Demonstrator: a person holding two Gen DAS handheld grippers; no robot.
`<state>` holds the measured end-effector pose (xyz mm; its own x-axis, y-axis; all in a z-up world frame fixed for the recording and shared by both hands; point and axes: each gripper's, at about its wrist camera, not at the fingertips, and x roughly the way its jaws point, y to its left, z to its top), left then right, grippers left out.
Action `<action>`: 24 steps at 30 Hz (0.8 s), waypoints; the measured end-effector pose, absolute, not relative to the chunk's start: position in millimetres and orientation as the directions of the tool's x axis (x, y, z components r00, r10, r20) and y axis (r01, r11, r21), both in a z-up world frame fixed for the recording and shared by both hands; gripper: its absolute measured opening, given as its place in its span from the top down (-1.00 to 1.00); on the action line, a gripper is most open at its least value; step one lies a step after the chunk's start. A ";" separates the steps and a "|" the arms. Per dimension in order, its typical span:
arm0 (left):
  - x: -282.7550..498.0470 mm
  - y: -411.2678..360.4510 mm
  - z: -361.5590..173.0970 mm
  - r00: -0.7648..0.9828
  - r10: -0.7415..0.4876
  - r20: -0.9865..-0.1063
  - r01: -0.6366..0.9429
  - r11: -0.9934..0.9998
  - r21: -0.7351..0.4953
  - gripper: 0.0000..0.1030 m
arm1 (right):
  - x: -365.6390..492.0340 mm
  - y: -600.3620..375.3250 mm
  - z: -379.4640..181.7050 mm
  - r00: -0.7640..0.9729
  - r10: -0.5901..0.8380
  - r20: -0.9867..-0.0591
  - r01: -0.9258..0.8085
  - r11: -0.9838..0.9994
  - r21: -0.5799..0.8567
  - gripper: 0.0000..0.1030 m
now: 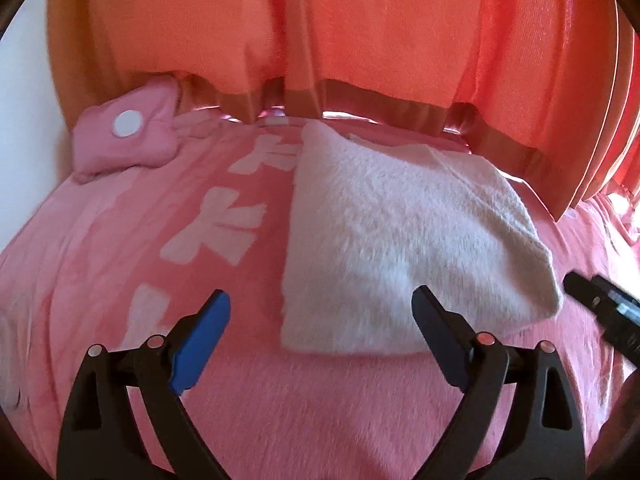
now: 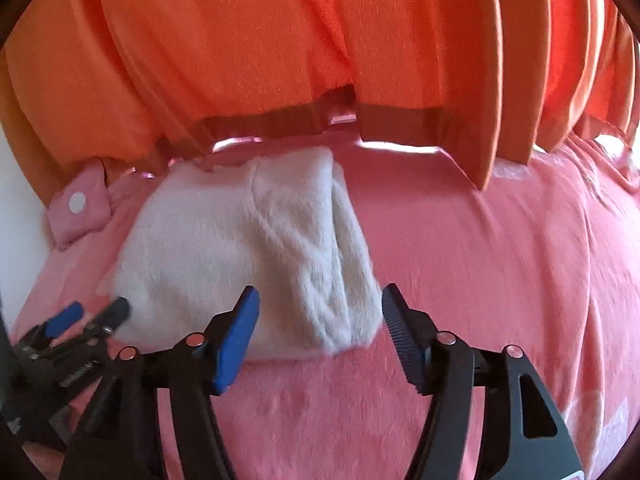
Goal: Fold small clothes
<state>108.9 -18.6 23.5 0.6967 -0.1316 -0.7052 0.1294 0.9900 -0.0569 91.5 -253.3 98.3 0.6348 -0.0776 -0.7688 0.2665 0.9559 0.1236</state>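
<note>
A folded white fluffy garment (image 1: 404,240) lies flat on the pink bedspread (image 1: 312,408). My left gripper (image 1: 320,304) is open and empty, hovering just before the garment's near left corner. In the right wrist view the garment (image 2: 248,248) shows folded layers along its right side. My right gripper (image 2: 318,304) is open and empty, its jaws standing on either side of the garment's near right corner, just short of it. The right gripper's tip (image 1: 600,304) shows at the left view's right edge; the left gripper (image 2: 92,312) shows at the right view's lower left.
A small pink cushion (image 1: 128,136) with a white dot lies at the far left of the bed. Orange curtains (image 1: 360,32) hang behind the bed's far edge. White bow patterns (image 1: 216,228) mark the bedspread left of the garment. Bare pink blanket (image 2: 500,264) stretches right.
</note>
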 end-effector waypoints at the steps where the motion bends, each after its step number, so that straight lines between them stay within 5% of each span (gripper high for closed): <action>1: 102.7 -17.2 21.3 0.697 -0.116 -0.708 0.114 0.992 -0.050 -0.74 | 83.9 -250.4 90.0 0.616 -0.088 -0.783 0.276 0.955 0.110 -0.29; 9: 53.1 -11.3 -6.5 0.660 -0.097 -0.744 0.110 0.993 -0.032 -0.74 | 30.8 -237.1 47.0 0.548 -0.081 -0.833 0.346 0.928 0.137 -0.35; 24: 30.9 -12.2 -41.4 0.656 -0.057 -0.752 0.044 0.998 -0.038 -0.74 | 11.9 -210.1 26.3 0.618 -0.154 -0.771 0.341 0.936 0.086 -0.42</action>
<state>30.9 -12.2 -41.4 0.6565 -0.0573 -0.7522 0.0440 0.9983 -0.0377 11.9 -210.1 26.3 0.6179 -0.1542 -0.7710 0.3410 0.9361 0.0861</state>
